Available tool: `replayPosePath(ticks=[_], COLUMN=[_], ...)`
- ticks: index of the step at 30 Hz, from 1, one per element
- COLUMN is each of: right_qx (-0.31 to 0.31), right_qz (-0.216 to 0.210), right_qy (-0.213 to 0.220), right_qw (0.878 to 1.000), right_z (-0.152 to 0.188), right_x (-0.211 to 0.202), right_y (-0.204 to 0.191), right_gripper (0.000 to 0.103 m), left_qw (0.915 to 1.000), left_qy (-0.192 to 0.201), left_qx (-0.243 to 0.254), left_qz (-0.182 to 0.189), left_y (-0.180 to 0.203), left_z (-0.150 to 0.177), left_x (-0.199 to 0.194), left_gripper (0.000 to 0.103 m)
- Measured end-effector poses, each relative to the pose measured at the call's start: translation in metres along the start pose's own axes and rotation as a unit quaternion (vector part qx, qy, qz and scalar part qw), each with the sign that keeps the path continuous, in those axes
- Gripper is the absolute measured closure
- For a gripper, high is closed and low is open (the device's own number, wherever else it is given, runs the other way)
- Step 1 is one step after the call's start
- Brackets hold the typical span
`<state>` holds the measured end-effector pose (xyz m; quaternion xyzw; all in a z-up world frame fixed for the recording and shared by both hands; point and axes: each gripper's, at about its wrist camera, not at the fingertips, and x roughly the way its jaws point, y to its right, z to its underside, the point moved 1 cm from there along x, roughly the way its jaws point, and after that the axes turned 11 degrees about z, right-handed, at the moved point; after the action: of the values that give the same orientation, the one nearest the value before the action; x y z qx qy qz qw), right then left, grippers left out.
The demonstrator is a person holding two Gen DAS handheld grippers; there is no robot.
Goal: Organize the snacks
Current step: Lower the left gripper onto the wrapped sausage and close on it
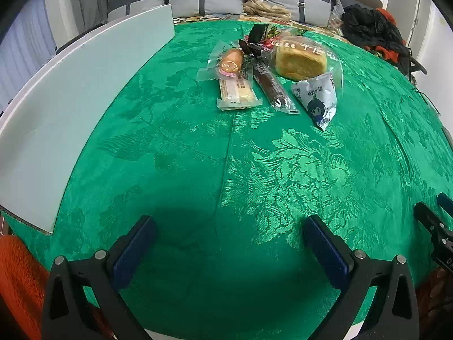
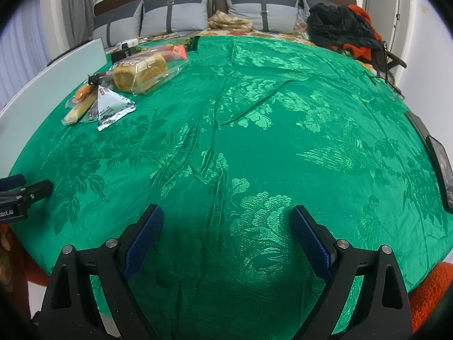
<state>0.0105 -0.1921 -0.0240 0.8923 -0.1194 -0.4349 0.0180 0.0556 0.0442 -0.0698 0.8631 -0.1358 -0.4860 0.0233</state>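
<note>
Green cloth (image 1: pixel 175 147) covers the table, bare at the near edge. Left gripper (image 1: pixel 226 243) and right gripper (image 2: pixel 226 233) hover there, both spread wide, holding nothing. Farther off, snacks lie in one loose pile: blue pouch (image 1: pixel 318 100), brown bar (image 1: pixel 271 85), pale bar (image 1: pixel 237 92), sausage (image 1: pixel 232 60), bread (image 1: pixel 301 59). White box (image 1: pixel 70 93) stands along the left, well apart. Nothing looks sorted yet; all of it remains.

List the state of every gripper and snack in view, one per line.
left gripper: open, empty, above the green cloth
right gripper: open, empty
bread loaf: sealed in its wrapper
triangular pouch: sealed, lying flat
brown bar: wrapped
pale bar: wrapped
white box: upright at the left
</note>
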Motion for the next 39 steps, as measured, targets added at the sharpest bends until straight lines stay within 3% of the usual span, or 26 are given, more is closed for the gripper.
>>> replayPosePath(ticks=[8,14,17,21,26,30,32,36,39], right_qx=[0.000,-0.003,0.004,-0.005,-0.012,-0.012,-0.012,-0.012,-0.012], right_qz=[-0.001,-0.014,-0.014,-0.006,-0.013,-0.014,-0.013,-0.013,-0.012], right_qy=[-0.001,-0.017,-0.019,0.001,0.006,0.004,0.003,0.004,0.005], right_qw=[1.000,1.000,1.000,1.000,1.000,1.000,1.000,1.000,1.000], right_z=[0.000,-0.004,-0.005,0.001,0.001,0.001,0.000,0.000,0.000], right_x=[0.000,0.001,0.002,0.000,0.000,0.000,-0.001,-0.001,-0.001], right_y=[0.000,0.005,0.006,0.001,0.002,0.002,0.002,0.002,0.002], right_gripper=[0.009,0.009,0.009,0.009,0.009,0.009,0.009,0.009,0.009], left_qw=[0.9998,0.9974,0.9963,0.9967,0.9982,0.9978,0.9970,0.9962,0.9947], left_qy=[-0.014,-0.061,-0.036,-0.003,0.001,-0.021,-0.043,-0.041,-0.042], left_qx=[0.010,0.001,-0.035,-0.043,-0.001,0.043,0.046,0.042,0.029], left_qz=[0.009,0.039,0.069,0.070,0.060,0.046,0.045,0.065,0.090], left_y=[0.000,-0.007,-0.025,-0.043,-0.038,-0.026,-0.026,-0.035,-0.047], left_z=[-0.002,-0.013,-0.025,-0.066,-0.126,-0.168,-0.175,-0.169,-0.141], left_x=[0.002,0.001,-0.007,-0.005,0.019,0.047,0.060,0.058,0.040], left_gripper=[0.000,0.000,0.000,0.001,0.020,0.032,0.063,0.064,0.065])
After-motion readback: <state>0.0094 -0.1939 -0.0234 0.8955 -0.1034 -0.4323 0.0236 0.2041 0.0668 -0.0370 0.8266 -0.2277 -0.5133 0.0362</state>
